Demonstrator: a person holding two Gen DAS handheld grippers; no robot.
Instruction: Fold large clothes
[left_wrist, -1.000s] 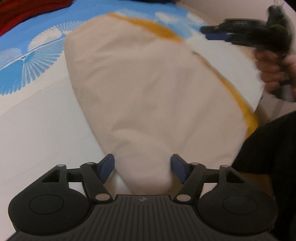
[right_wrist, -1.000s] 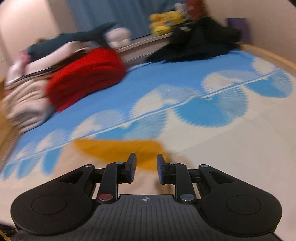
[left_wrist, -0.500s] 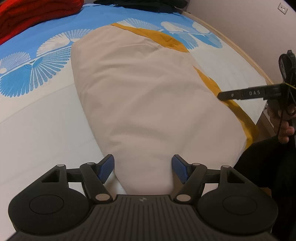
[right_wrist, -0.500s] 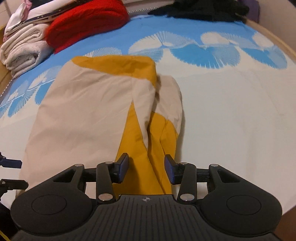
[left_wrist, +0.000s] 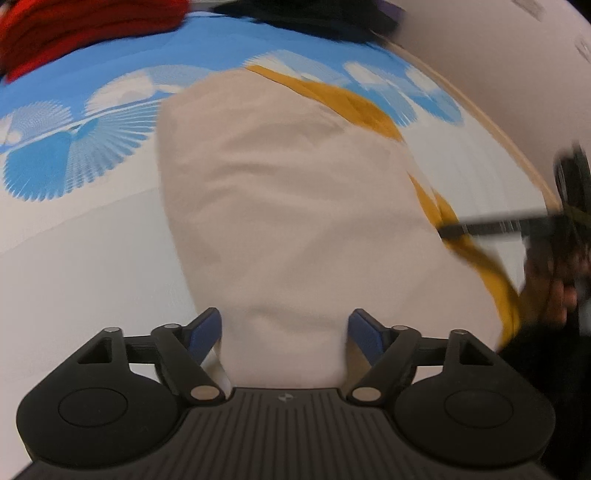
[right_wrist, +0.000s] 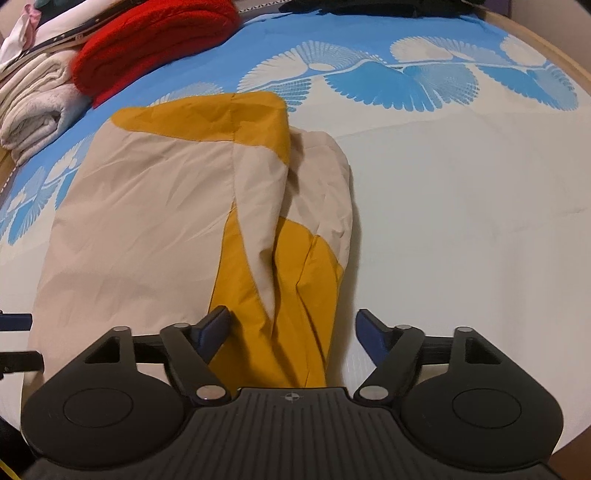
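Right tongs (right_wrist: 291, 325) just opened wide, lowered; jacket (right_wrist: 155, 221) hem between.

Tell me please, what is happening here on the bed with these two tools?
A person is folding a beige and yellow garment on a bed with a blue and white cover, holding one gripper in each hand. The left gripper stands open around the garment's near beige end. The right gripper has just been opening; its jaws stand wide around the yellow part, not pressing it. Folded red and cream textiles lie at the far side.
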